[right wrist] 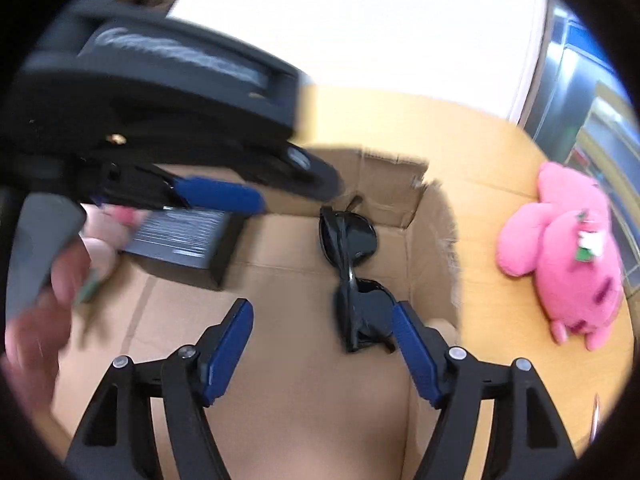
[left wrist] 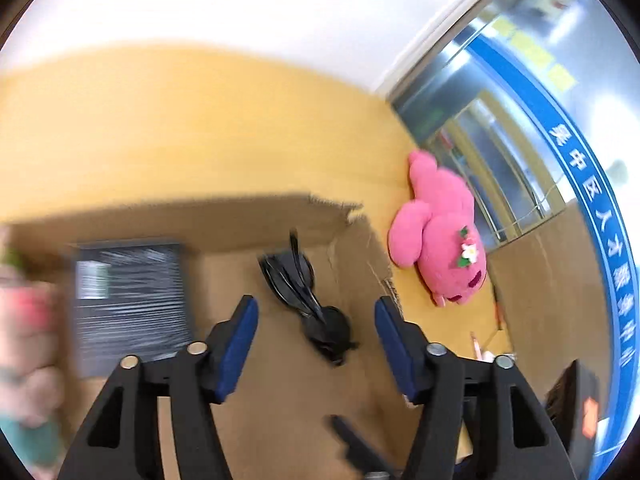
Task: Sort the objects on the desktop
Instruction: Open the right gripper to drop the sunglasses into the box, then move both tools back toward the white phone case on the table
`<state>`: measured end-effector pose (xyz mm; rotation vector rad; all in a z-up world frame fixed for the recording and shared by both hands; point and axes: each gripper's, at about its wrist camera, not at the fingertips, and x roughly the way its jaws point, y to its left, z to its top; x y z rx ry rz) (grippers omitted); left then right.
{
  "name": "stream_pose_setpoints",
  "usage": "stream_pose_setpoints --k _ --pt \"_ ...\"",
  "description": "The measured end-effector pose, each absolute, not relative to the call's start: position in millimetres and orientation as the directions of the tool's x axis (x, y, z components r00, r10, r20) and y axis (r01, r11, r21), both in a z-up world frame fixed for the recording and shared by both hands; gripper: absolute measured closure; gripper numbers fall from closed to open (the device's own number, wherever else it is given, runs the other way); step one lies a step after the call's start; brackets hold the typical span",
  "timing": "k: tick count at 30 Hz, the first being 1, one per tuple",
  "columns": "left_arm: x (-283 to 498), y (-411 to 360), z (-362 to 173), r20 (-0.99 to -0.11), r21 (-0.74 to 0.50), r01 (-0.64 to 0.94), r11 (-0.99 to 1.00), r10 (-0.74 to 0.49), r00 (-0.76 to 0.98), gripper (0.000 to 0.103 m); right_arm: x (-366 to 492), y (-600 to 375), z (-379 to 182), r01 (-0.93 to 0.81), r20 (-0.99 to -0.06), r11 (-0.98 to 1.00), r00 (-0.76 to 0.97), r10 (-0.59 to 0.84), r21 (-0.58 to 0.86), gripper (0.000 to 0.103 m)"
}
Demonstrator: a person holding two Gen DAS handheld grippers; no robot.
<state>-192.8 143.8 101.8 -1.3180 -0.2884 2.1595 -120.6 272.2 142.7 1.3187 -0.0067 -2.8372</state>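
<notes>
Both grippers hang over an open cardboard box [right wrist: 404, 196] that sits on the yellow desk [left wrist: 168, 120]. The left gripper [left wrist: 316, 312] has its blue-padded fingers [left wrist: 240, 344] spread apart with nothing between the pads; below the gap, on the box floor, lie the black sunglasses [left wrist: 308, 300]. The right gripper [right wrist: 322, 320] is likewise released, its fingers [right wrist: 228, 352] standing wide. In the right wrist view the sunglasses [right wrist: 356, 276] lie folded, one lens toward the far wall of the box, the other lens just at the tip of the right-hand finger; whether that pad touches the frame I cannot tell, but nothing is pinched.

Further to the left inside the box, near its far wall, rests a dark flat packet [right wrist: 180, 240] with pale printed lines on top. In the right wrist view the left gripper [right wrist: 216, 196] crosses above that packet from the left, one blue pad showing, and a blurred hand [right wrist: 44, 300] fills the left edge.

Outside the box, toward the right edge of the desk, a pink plush toy [left wrist: 440, 236] lies on the bare desk top, a small white flower on its head. It is well apart from both grippers and close to the glass partition behind the desk
</notes>
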Motion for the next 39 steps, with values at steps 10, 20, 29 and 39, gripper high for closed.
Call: stream_pose_setpoints --k 10,20,29,39 --pt "-5.1 30.7 189.1 -0.472 -0.193 -0.311 -0.931 0.366 -0.802 0.007 -18.9 237.5 169.6 -0.009 -0.658 -1.0 -0.753 0.02 -0.02 0.023" --pt "98.1 3.2 160.3 -0.397 0.017 -0.143 -0.99 0.125 -0.909 0.005 41.0 200.2 179.9 -0.006 -0.669 -1.0 -0.743 0.02 -0.024 0.023" --pt "142.4 -7.6 156.7 -0.365 -0.007 -0.092 -0.996 0.088 -0.927 0.004 75.6 175.3 204.5 0.016 -0.615 -0.996 -0.787 0.045 -0.093 0.023" --pt "124.5 -24.2 136.8 -0.49 -0.102 -0.119 -0.988 0.154 -0.858 0.099 81.8 177.0 211.9 -0.016 -0.584 -0.995 -0.809 0.069 -0.095 0.098"
